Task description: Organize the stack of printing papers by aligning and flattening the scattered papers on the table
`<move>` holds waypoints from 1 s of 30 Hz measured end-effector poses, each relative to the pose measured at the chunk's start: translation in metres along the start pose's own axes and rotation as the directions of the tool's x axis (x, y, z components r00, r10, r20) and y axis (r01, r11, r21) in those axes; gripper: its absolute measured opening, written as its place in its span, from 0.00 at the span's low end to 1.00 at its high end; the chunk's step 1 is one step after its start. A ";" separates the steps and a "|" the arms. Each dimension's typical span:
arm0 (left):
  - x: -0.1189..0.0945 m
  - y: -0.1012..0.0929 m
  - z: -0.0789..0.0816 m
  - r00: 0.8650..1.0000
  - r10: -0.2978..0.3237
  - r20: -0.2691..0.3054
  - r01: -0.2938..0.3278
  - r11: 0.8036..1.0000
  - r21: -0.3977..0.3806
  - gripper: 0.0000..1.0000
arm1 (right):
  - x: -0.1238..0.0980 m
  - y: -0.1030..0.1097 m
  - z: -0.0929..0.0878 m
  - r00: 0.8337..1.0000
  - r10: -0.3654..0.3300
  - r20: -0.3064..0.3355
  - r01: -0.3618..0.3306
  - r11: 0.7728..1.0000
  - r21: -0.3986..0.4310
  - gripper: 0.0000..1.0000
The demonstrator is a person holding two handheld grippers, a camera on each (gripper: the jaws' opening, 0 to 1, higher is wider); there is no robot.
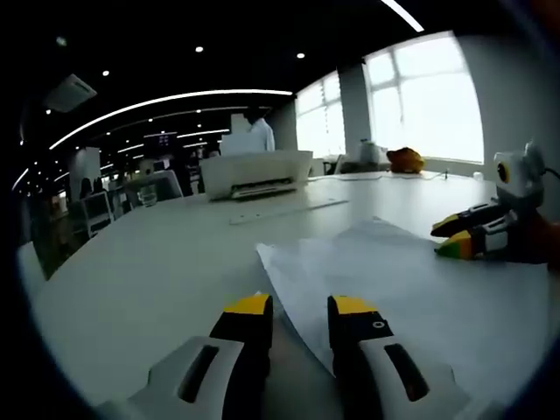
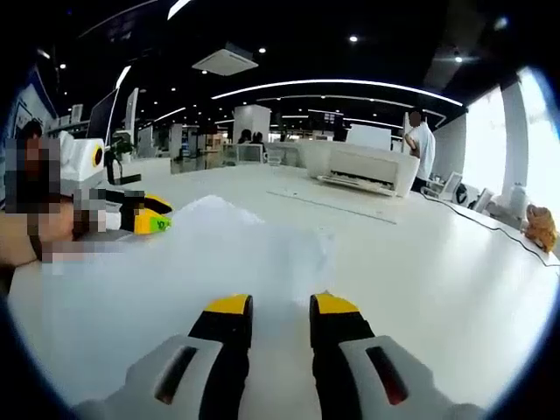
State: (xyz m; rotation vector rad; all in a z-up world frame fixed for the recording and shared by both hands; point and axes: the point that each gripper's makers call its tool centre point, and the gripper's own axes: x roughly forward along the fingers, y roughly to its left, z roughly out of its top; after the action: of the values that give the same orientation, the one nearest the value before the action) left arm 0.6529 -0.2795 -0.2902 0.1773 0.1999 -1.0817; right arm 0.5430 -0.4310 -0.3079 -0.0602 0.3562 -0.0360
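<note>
papers (image 1: 411, 280) spread mid-table (image 1: 140, 262), bare surface around

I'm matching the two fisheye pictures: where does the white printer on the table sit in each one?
Left gripper view: the white printer stands at the far end of the white table, upper centre.
Right gripper view: it stands far, right of centre.
Shared landmark: the sheets of white printing paper lying ahead of both grippers.
</note>
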 end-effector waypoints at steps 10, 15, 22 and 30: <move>0.005 0.005 0.005 1.000 -0.002 0.031 0.002 1.000 0.000 0.31 | -0.003 0.002 0.001 1.000 0.000 0.012 0.000 1.000 -0.002 0.26; 0.003 0.007 0.007 0.999 -0.006 0.046 0.006 1.000 0.004 0.31 | -0.010 0.011 0.001 1.000 0.002 0.021 -0.002 1.000 -0.026 0.28; -0.001 0.011 0.009 0.998 -0.003 0.068 0.004 1.000 -0.014 0.32 | -0.014 0.011 0.004 0.999 -0.002 0.048 0.002 1.000 0.017 0.29; -0.004 0.011 0.012 0.996 -0.007 0.093 0.009 0.999 -0.031 0.37 | -0.013 0.013 0.005 0.999 -0.005 0.052 0.004 1.000 0.018 0.37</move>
State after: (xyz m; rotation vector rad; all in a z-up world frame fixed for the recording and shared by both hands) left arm 0.6619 -0.2740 -0.2768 0.0984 0.1340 -1.0917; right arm 0.5326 -0.4173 -0.2990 -0.0443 0.3033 -0.0417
